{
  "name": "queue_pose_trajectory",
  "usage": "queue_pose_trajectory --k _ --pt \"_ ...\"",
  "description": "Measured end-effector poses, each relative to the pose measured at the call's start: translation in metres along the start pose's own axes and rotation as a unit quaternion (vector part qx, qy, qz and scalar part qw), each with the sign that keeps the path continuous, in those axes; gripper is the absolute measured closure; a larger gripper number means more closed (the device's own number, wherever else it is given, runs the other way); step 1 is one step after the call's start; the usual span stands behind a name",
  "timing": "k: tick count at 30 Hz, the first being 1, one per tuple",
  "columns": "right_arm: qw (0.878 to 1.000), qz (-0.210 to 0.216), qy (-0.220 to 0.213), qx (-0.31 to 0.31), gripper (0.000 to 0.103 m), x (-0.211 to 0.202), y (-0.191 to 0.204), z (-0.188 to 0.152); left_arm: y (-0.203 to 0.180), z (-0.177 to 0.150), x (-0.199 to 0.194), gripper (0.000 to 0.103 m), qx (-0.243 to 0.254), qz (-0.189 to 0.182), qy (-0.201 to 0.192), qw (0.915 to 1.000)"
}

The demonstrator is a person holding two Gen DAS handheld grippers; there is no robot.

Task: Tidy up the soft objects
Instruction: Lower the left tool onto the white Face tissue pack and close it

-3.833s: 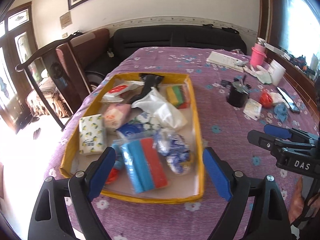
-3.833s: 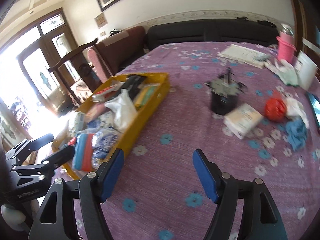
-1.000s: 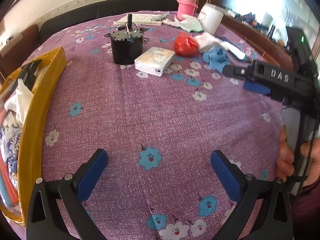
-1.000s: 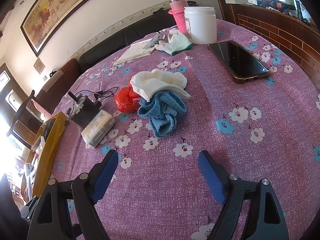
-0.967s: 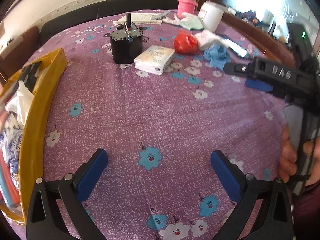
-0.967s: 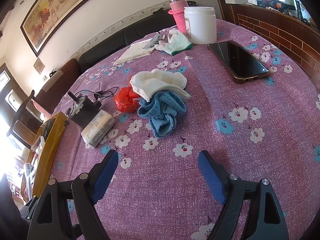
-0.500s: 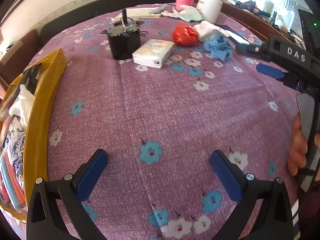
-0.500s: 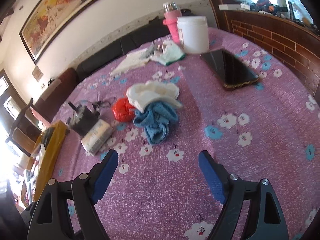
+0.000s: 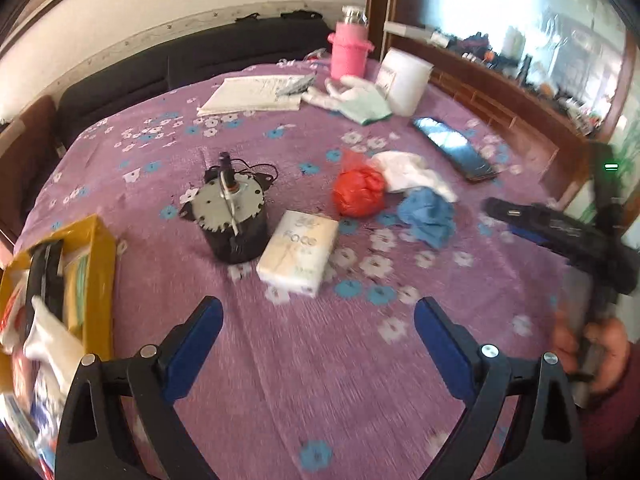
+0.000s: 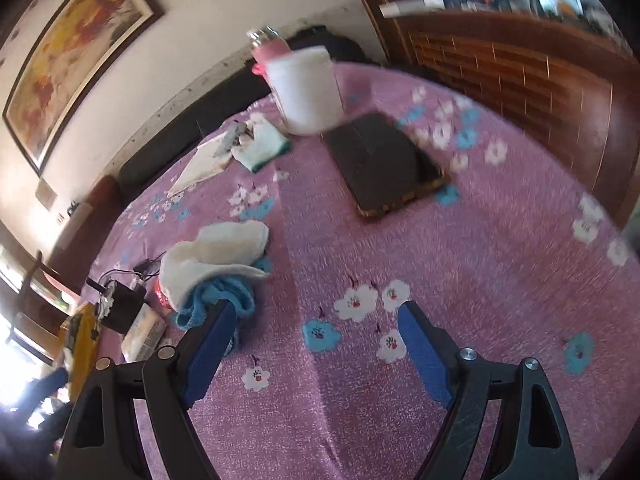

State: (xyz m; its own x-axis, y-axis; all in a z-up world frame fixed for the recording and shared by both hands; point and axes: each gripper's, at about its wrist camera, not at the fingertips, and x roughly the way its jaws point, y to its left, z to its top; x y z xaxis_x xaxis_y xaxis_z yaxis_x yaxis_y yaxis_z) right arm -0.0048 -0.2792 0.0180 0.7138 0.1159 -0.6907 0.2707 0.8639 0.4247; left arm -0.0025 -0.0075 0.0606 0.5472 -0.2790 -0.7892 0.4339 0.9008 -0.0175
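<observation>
A white tissue pack [image 9: 298, 258] lies on the purple flowered tablecloth, just beyond my left gripper [image 9: 318, 306]. Its jaws are closing slightly, still wide, with only cloth between them. Behind the pack sit a red plastic bag [image 9: 358, 192], a crumpled blue cloth [image 9: 428, 214] and a white cloth [image 9: 412, 172]. My right gripper [image 10: 316, 312] is open over bare tablecloth. Its left finger [image 10: 212, 336] stands just in front of the blue cloth [image 10: 216, 296], which lies partly under the white cloth [image 10: 216, 256]. The yellow tray [image 9: 98, 280] of soft packets is at the left.
A black motor [image 9: 232, 220] with wires stands beside the tissue pack. A phone [image 10: 384, 164], a white jar [image 10: 308, 88], a pink bottle [image 9: 350, 54], a glove [image 9: 356, 100] and a notebook [image 9: 256, 94] lie farther back. A hand [image 9: 596, 352] holds the right gripper [image 9: 516, 220].
The left gripper moved forward and up, so the tissue pack and motor are closer. The right gripper rolled and shifted; the blue cloth now sits by its left finger.
</observation>
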Motion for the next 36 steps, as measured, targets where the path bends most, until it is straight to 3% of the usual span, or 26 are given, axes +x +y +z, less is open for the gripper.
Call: queue_pose_trajectory --k 8,16,17,18,19,29,32,36 --pt "1.000 0.025 0.009 0.014 0.017 -0.001 -0.006 -0.003 0.009 0.014 0.062 0.007 -0.011 0.038 0.025 0.9989" --pt "0.999 0.034 0.016 0.004 0.017 0.003 0.000 -0.004 0.010 0.017 0.080 0.010 -0.020 0.048 0.022 0.9984" --pt "0.999 0.032 0.016 0.002 0.017 0.003 0.000 -0.005 0.013 0.016 0.079 0.022 -0.031 0.040 0.023 0.9985" --pt "0.999 0.031 0.016 0.001 0.017 0.003 0.001 -0.005 0.016 0.016 0.076 0.046 -0.041 0.042 0.022 0.9980" --pt "0.999 0.030 0.016 0.000 0.017 0.004 0.001 -0.004 0.019 0.017 0.071 0.053 -0.046 0.044 0.025 0.9976" --pt "0.999 0.017 0.020 -0.023 0.013 0.008 0.008 -0.006 0.017 -0.035 0.010 0.051 -0.056 0.005 0.039 0.9977" --pt "0.999 0.013 0.021 -0.030 0.011 0.009 0.010 -0.006 0.016 -0.051 -0.005 0.044 -0.064 -0.008 0.032 0.9974" --pt "0.999 -0.002 0.022 -0.047 0.009 0.011 0.017 -0.008 0.016 -0.056 0.001 0.033 -0.068 0.002 0.025 0.9974"
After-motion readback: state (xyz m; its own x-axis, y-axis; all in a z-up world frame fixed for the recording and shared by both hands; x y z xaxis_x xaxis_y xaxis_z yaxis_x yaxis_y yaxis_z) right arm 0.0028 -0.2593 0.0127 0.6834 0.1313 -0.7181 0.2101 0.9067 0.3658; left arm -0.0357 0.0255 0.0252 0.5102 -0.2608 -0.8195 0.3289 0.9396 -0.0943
